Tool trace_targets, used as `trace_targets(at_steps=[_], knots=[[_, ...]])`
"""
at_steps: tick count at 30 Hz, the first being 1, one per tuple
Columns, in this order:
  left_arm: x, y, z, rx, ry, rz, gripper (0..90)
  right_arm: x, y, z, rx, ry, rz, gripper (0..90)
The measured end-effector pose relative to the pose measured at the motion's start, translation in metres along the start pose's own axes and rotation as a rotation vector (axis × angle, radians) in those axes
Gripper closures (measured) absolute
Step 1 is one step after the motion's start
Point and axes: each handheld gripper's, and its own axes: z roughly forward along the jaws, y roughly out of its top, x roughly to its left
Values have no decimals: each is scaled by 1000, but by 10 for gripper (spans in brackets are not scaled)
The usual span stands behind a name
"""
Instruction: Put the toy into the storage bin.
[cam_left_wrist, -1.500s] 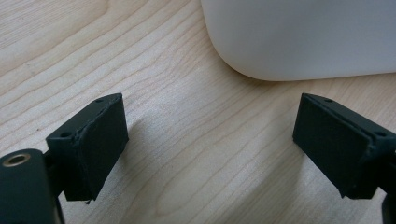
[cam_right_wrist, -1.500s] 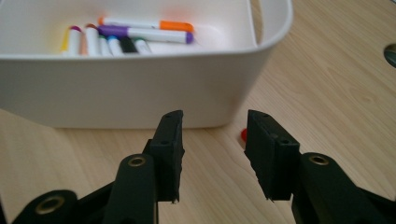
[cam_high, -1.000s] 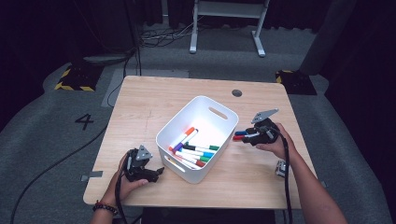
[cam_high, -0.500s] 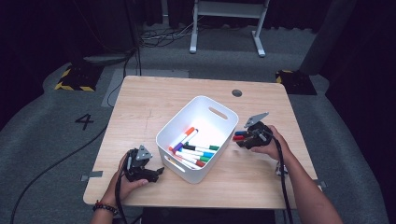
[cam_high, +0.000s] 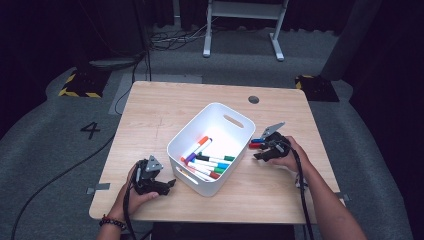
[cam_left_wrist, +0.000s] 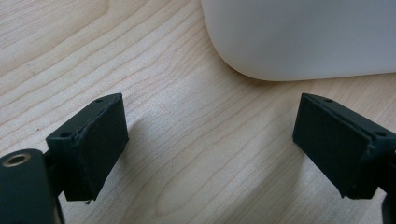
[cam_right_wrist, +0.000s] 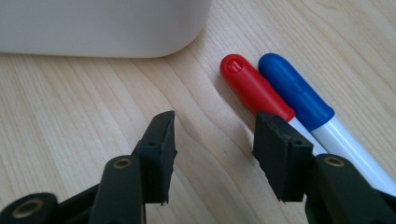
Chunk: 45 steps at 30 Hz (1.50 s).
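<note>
My right claw (cam_right_wrist: 212, 140) stands half open at lower centre of its own view, nothing between the pads, over bare table (cam_right_wrist: 70, 116). The red marker (cam_right_wrist: 254, 88) and blue marker (cam_right_wrist: 299, 95) lie side by side, touching, at upper right, just beside my right-hand pad (cam_right_wrist: 280, 154). The white bin (cam_right_wrist: 93, 25) fills the upper left. My left claw (cam_left_wrist: 210, 140) rests wide open, empty, low in frame below the bin's corner (cam_left_wrist: 299, 37).

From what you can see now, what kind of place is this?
Probably a recording studio or lab, not a home: one wooden table stands on grey carpet with a painted number 4, hazard-striped floor blocks and loose cables behind.
</note>
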Motion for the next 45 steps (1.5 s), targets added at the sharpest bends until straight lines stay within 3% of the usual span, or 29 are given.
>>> trace_targets(at_steps=[2, 4, 6, 12, 18, 23, 27, 29, 33, 37, 45], knots=[[0, 0, 0, 0, 0, 0, 103, 1, 1, -5, -7, -16, -7, 497], [0, 0, 0, -2, 2, 0, 103, 0, 2, -10, -55, -27, -15, 487], [0, 0, 0, 0, 0, 0, 103, -1, 3, -13, -70, -45, 0, 476], [0, 0, 0, -2, 2, 0, 103, -15, 2, -7, -106, -64, 27, 473], [0, 0, 0, -2, 2, 0, 103, -22, 8, 1, -102, -48, 57, 486], [0, 0, 0, -1, 2, 0, 103, -19, 8, 2, -71, -11, 41, 511], [0, 0, 0, -1, 2, 0, 103, -15, 6, 4, -50, 26, 24, 541], [0, 0, 0, -2, 2, 0, 103, -15, 4, 5, -34, 28, -9, 550], [0, 0, 0, 0, -1, 1, 103, -9, 0, 4, -17, 55, -20, 629], [0, 0, 0, -1, 1, 1, 103, -7, -2, 2, -14, 60, -67, 698], [0, 0, 0, -2, 2, 0, 103, 2, -5, -1, 0, 64, -22, 743]])
